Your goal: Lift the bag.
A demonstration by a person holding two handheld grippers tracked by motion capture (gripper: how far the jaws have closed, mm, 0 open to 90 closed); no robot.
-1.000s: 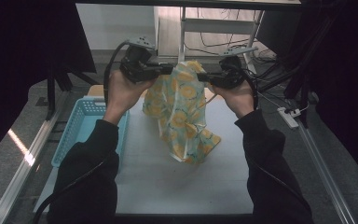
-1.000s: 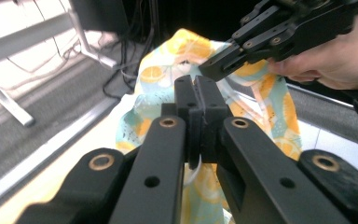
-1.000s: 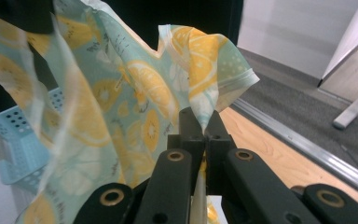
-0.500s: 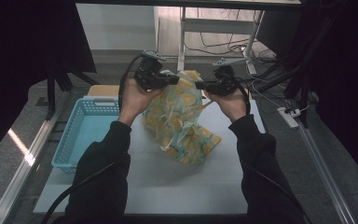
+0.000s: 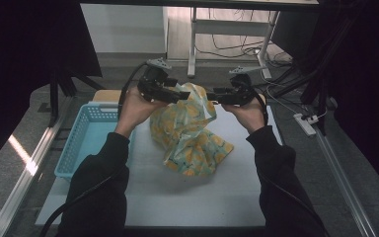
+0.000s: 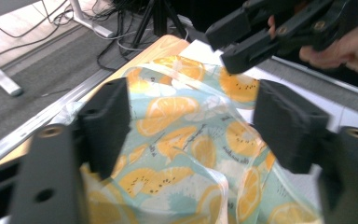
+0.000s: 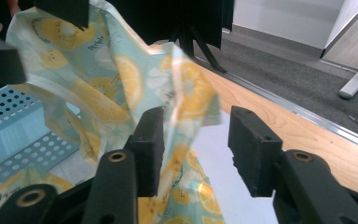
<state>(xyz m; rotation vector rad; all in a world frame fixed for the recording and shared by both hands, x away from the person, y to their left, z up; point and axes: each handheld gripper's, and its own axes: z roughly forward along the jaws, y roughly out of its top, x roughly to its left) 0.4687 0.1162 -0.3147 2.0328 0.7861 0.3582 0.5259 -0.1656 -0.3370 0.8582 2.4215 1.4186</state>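
A pale blue cloth printed with orange slices (image 5: 190, 133) sags in a crumpled heap, its lower part on the white table top (image 5: 202, 197). My left gripper (image 5: 180, 95) is at the cloth's top left, and the left gripper view shows it (image 6: 191, 116) open, jaws wide apart, with the cloth (image 6: 186, 140) spread beyond and below them. My right gripper (image 5: 214, 94) is at the cloth's top right. It (image 7: 193, 140) is open too, and a blurred corner of the cloth (image 7: 121, 79) hangs just past its left jaw.
A light blue perforated basket (image 5: 86, 138) sits on the table's left side, beside the left forearm. A wooden strip (image 7: 279, 116) runs along the table's far edge, with grey floor, table legs and cables behind it.
Both hands have come closer together and a little lower. The cloth, stretched up between them before, has sagged and bunched onto the table.
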